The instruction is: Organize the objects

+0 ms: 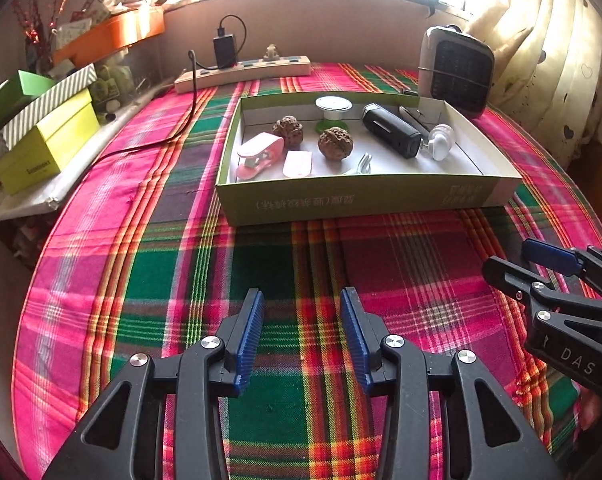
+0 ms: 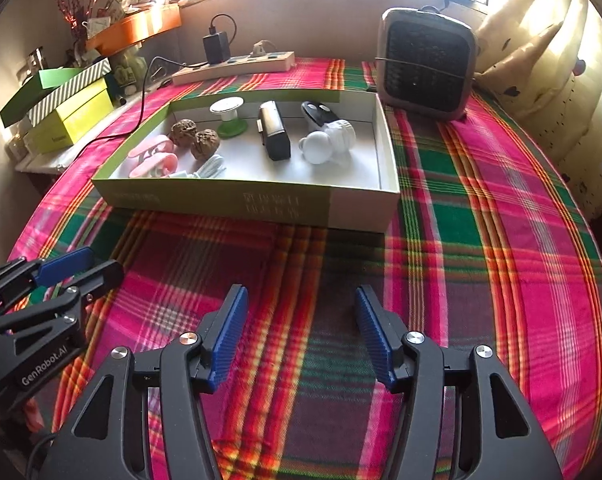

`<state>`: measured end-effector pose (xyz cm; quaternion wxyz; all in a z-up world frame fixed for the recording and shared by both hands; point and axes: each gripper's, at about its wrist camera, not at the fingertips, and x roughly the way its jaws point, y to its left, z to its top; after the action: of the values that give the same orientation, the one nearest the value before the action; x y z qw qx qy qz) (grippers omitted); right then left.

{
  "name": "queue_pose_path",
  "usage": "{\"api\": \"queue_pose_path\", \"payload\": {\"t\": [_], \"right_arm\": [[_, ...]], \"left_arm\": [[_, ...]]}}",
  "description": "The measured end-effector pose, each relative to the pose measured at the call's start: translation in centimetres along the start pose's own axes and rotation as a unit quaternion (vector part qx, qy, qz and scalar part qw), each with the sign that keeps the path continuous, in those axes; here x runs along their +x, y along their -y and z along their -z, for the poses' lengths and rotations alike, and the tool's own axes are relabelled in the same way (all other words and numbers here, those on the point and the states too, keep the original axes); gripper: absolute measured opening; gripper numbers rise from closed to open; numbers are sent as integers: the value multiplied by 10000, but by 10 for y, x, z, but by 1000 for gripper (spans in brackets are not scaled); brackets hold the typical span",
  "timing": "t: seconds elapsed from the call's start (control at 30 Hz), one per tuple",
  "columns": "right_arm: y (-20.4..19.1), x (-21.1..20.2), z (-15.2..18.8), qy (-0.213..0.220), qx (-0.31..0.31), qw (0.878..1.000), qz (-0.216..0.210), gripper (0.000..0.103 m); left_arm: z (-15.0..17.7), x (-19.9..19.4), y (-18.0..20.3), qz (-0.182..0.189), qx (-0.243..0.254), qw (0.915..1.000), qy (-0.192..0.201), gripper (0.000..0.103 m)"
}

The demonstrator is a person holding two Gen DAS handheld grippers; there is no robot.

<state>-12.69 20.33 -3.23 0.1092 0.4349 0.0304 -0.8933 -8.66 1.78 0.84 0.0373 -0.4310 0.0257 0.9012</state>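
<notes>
A shallow green-sided box [image 1: 365, 200] [image 2: 229, 200] stands on the plaid cloth ahead of both grippers. In it lie two walnuts [image 1: 335, 142] [image 2: 205, 143], a pink clipper [image 1: 259, 155] [image 2: 151, 156], a green-based white spool [image 1: 333, 110] [image 2: 228, 117], a black rectangular device [image 1: 391, 130] [image 2: 274, 136], a white bulb-like piece [image 1: 441, 142] [image 2: 321, 147] and a white cable [image 1: 361, 165] [image 2: 211, 168]. My left gripper [image 1: 302, 300] is open and empty above the cloth, near the box's front. My right gripper [image 2: 301, 294] is open and empty beside it.
A small heater [image 1: 457, 70] [image 2: 425, 64] stands behind the box at the right. A power strip [image 1: 243, 72] [image 2: 233, 66] with a black charger lies at the back. Stacked green and yellow boxes [image 1: 45, 140] [image 2: 69, 116] sit on a ledge at the left. A curtain hangs at the right.
</notes>
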Motion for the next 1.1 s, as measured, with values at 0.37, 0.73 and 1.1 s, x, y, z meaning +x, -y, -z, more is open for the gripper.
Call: {"api": "queue_pose_path", "payload": {"t": [0.37, 0.73, 1.1], "right_arm": [[-5, -4, 10, -12, -90, 9998, 179, 68], [-3, -5, 13, -57, -14, 9996, 260, 78], [-4, -4, 14, -74, -31, 9997, 238, 82]], "left_arm": [[5, -3, 0, -97, -142, 9998, 78, 41], [6, -3, -1, -85, -195, 9997, 77, 42], [6, -3, -1, -77, -206, 9997, 76, 43]]}}
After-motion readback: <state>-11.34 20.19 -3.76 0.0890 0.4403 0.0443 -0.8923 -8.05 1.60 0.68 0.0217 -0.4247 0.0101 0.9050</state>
